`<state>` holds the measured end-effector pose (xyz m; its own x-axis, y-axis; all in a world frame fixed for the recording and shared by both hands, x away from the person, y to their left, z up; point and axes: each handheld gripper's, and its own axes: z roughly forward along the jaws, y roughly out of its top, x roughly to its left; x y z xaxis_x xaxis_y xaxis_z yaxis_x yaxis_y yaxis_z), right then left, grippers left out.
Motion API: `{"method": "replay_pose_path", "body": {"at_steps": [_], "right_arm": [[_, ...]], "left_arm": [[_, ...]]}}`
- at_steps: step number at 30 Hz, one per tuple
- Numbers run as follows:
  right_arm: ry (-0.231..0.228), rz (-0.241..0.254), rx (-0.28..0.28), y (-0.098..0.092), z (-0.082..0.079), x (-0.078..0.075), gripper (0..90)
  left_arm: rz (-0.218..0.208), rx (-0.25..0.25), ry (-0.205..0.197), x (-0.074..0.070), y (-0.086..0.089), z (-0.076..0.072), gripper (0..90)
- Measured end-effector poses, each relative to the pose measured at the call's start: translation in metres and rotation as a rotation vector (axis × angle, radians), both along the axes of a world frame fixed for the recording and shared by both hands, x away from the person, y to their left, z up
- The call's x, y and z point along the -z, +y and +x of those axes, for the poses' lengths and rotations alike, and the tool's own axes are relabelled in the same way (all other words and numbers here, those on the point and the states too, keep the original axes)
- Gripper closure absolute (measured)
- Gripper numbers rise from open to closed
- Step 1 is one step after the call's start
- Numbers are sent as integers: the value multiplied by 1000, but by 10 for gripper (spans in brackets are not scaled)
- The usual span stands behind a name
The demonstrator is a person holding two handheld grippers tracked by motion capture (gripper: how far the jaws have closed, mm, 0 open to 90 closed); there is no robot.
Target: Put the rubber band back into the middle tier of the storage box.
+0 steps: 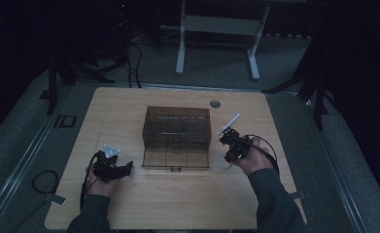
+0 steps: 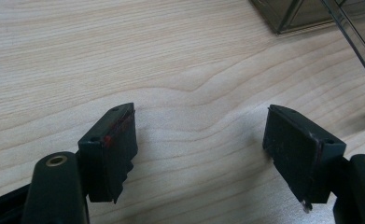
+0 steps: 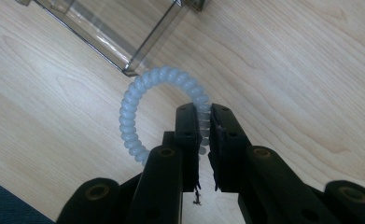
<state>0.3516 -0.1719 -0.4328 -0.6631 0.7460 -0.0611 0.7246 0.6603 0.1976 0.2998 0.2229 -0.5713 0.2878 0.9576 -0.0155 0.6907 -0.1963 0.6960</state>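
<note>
Right gripper (image 3: 204, 140) jaws tight on pale coil ring (image 3: 133, 100).

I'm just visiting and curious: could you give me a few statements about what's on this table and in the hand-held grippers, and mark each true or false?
1. The right hand-held gripper is shut on a pale blue spiral coil ring. True.
2. The left hand-held gripper holds a red ball. False: its jaws stand wide apart with nothing between them, over the bare light wooden table.
3. A smoky transparent plastic box sits in the middle of the table. True.
4. The coil ring lies inside the plastic box. False: it is outside the box, near its corner, pinched in the right hand-held gripper.
5. The person's two hands are on opposite sides of the box. True.
</note>
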Motion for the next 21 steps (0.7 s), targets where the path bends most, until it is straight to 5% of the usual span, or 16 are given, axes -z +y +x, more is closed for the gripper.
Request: {"method": "replay_pose_path", "body": {"at_steps": [21], "right_arm": [[-1, 13, -41, 24, 4, -1, 823]], "left_arm": [[-3, 0, -1, 0, 0, 0, 259]]}}
